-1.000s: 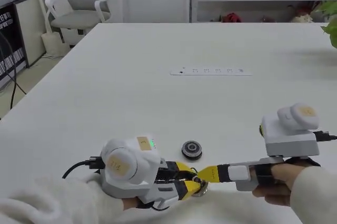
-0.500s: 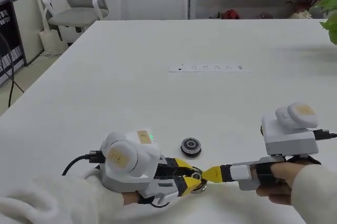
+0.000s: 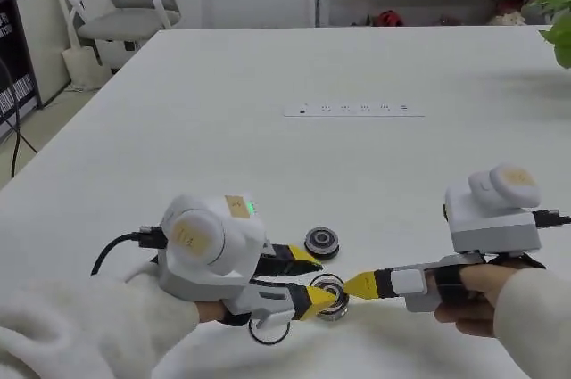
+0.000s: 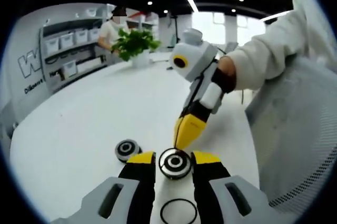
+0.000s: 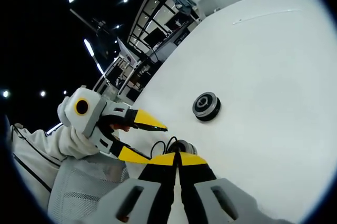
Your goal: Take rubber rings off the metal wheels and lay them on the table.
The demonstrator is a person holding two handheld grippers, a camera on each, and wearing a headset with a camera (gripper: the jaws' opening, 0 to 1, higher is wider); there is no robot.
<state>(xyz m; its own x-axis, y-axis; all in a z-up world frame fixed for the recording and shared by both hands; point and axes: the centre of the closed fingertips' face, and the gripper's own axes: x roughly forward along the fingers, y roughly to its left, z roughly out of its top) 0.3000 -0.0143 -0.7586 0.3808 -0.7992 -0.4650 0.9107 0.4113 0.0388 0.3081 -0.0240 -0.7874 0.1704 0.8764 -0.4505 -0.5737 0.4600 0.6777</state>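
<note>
A metal wheel lies on the white table between the yellow fingertips of my left gripper. Its jaws stand open, and the lower fingertip is close against the wheel. My right gripper is shut, with its yellow tip against the wheel's right rim; whether it pinches rubber I cannot tell. A second wheel with its black ring lies just beyond. A loose black rubber ring lies flat under my left gripper.
A white power strip lies mid-table. My left gripper's black cable trails off to the left. An office chair stands past the far left corner, a plant sits at the right edge, and shelves line the back wall.
My left gripper's jaws have spread apart around the wheel. Both grippers and the wheel have shifted slightly up the picture as the camera tilted.
</note>
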